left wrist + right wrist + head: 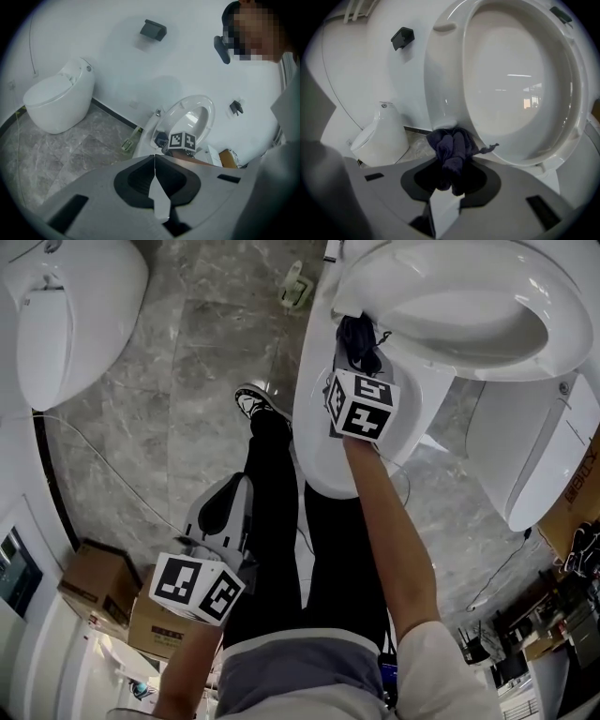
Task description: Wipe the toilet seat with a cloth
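The right claw [449, 190] pinched the bunched dark cloth [452, 150] against the toilet seat [440, 70] edge, mid-frame. So loose a wad might slip free. The left claw [154, 185] hung closed and empty.

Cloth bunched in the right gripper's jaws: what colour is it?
The bunched fabric cloth is plain dark navy, slightly purplish, shown best in the right gripper view.

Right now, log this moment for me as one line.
right gripper: shut on cloth | cloth: at raised toilet seat lower rim | left gripper: shut, empty, away from toilet
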The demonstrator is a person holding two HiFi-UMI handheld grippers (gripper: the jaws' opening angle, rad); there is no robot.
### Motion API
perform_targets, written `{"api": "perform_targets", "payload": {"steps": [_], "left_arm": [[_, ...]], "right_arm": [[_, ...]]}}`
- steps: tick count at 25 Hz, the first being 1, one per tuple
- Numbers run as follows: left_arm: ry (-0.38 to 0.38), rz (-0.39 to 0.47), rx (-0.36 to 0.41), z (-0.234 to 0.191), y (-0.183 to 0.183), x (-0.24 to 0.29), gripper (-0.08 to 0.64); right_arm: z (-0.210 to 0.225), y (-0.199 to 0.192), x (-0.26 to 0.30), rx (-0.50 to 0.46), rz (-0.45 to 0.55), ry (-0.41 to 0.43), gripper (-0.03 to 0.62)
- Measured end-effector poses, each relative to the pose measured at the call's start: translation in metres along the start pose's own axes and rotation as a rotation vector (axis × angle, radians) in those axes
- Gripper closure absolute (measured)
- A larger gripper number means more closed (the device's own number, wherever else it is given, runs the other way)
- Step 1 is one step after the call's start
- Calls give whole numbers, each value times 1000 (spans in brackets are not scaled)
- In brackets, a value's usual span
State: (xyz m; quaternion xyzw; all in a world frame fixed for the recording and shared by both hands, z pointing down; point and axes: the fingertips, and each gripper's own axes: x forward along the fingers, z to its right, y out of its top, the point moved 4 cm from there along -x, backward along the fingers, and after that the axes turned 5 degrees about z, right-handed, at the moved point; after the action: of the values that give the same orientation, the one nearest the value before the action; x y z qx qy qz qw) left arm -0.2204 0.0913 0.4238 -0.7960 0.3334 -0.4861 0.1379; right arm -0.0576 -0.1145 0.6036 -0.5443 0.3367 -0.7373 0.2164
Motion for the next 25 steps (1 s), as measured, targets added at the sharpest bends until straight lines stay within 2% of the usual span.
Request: {"api": "perform_targets", "payload": {"steps": [7,11,15,25], "left_arm": [[9,-12,25,1,-1,6,551],[-2,-32,71,9,-2,12,551],[-8,-33,78,21,-5,19,551],[-44,-52,110,63,-23,36,551]], "right_arm": [[3,-3,10,-16,-11,11,497],[21,-14,5,-52,-31,7,496],[42,-24,-2,-117,-59,20,495],[91,-49,-22,-147,-125,29,495]]}}
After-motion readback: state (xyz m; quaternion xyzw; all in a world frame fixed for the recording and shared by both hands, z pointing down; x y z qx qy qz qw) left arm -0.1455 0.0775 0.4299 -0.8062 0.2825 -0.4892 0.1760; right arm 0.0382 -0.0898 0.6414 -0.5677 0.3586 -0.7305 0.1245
